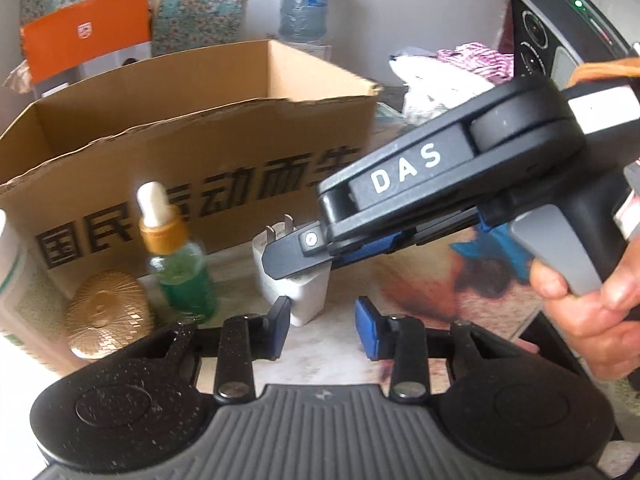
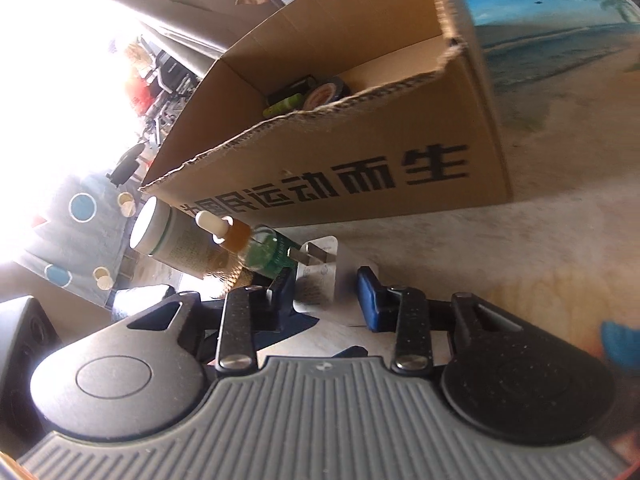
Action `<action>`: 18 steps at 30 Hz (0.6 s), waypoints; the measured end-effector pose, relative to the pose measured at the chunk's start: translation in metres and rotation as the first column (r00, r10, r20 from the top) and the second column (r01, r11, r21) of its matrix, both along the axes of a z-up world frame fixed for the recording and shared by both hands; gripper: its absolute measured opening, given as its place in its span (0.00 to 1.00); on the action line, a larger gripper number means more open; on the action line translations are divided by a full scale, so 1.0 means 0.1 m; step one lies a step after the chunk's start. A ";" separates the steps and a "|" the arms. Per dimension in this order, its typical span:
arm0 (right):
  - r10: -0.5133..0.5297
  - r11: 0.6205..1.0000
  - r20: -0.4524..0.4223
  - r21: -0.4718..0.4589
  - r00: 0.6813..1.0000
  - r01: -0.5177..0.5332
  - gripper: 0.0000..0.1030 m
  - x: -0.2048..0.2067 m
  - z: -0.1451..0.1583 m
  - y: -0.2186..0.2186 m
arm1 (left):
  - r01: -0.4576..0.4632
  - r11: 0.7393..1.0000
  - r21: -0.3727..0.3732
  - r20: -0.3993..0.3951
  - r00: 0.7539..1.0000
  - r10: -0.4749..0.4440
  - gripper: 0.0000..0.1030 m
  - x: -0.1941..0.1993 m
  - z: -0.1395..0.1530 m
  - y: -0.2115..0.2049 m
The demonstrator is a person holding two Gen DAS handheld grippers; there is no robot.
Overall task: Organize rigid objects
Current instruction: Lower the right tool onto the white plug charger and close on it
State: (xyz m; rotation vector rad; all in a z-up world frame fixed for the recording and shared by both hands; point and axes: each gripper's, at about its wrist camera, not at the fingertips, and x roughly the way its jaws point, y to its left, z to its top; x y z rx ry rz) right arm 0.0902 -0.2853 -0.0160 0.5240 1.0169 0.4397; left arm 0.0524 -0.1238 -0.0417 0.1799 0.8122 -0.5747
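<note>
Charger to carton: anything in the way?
Only the near wall of the carton, directly behind the white charger; it has to clear the torn rim. The dropper bottle stands beside it, off that path. The right gripper clamps the charger; the left gripper sits just in front.

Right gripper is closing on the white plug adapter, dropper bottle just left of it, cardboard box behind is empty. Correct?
Not empty: the right wrist view shows items lying inside the cardboard box. The rest holds: right gripper at the white plug adapter, dropper bottle left of it.
</note>
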 end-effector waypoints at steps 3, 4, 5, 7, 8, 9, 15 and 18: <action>-0.027 1.000 -0.008 -0.001 1.000 0.027 0.32 -0.08 0.01 -0.10 | 0.038 0.999 0.001 0.015 0.999 -0.038 0.36 -0.06 0.01 -0.08; -0.036 0.999 -0.012 0.003 0.999 0.036 0.32 -0.09 0.01 -0.12 | 0.046 0.999 -0.001 0.014 0.999 -0.046 0.35 -0.08 0.00 -0.09; -0.042 0.999 -0.015 0.005 0.999 0.042 0.32 -0.11 0.00 -0.14 | 0.052 0.999 -0.004 0.012 0.999 -0.052 0.34 -0.09 0.00 -0.10; -0.048 0.999 -0.019 0.008 0.999 0.049 0.32 -0.13 0.00 -0.16 | 0.057 0.998 -0.004 0.015 0.998 -0.056 0.34 -0.09 0.00 -0.10; -0.050 0.999 -0.019 0.009 0.999 0.050 0.32 -0.14 0.00 -0.17 | 0.054 0.999 -0.001 0.020 0.998 -0.054 0.34 -0.10 0.01 -0.10; -0.051 0.999 -0.016 0.013 0.999 0.051 0.32 -0.15 0.00 -0.19 | 0.050 0.999 0.002 0.022 0.998 -0.050 0.34 -0.09 0.01 -0.10; -0.051 0.998 -0.019 0.020 0.999 0.051 0.34 -0.14 0.01 -0.23 | 0.029 0.999 0.015 -0.005 1.000 -0.029 0.34 0.00 -0.02 -0.10; -0.056 0.998 -0.039 0.012 0.998 0.057 0.35 -0.10 -0.02 -0.18 | 0.031 0.999 0.016 -0.017 0.999 -0.031 0.34 0.04 -0.06 -0.12</action>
